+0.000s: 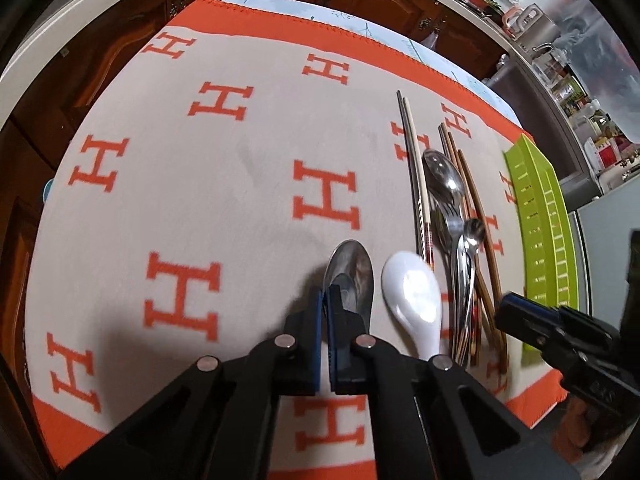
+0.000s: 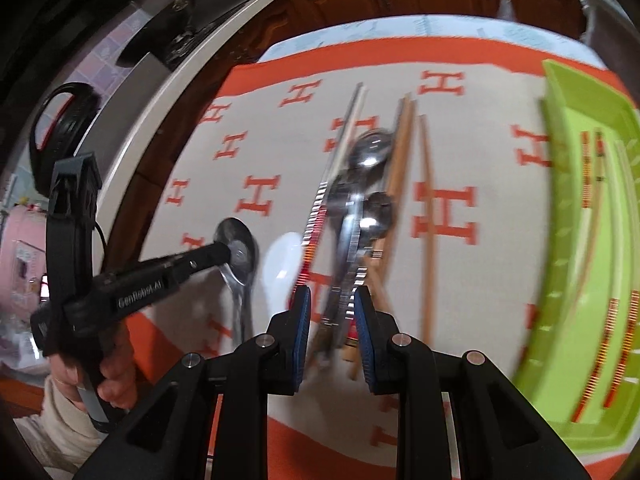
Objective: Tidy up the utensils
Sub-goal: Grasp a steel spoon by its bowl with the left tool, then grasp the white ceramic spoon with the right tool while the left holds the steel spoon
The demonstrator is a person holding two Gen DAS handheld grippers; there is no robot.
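Currently, left gripper [image 1: 325,300] jaws clenched empty above steel spoon [image 1: 352,270]; right gripper [image 2: 332,312] jaws parted over utensil pile [image 2: 352,216], at 3 o'clock of white ceramic spoon [image 1: 414,300].

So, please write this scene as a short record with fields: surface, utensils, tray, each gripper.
surface: orange and beige blanket with H pattern
loose spoons: metal spoon, white spoon
pile: chopsticks, spoons, fork, beside the tray
tray: green tray, holds chopsticks
left gripper: shut, at the metal spoon
right gripper: partly open, above the pile
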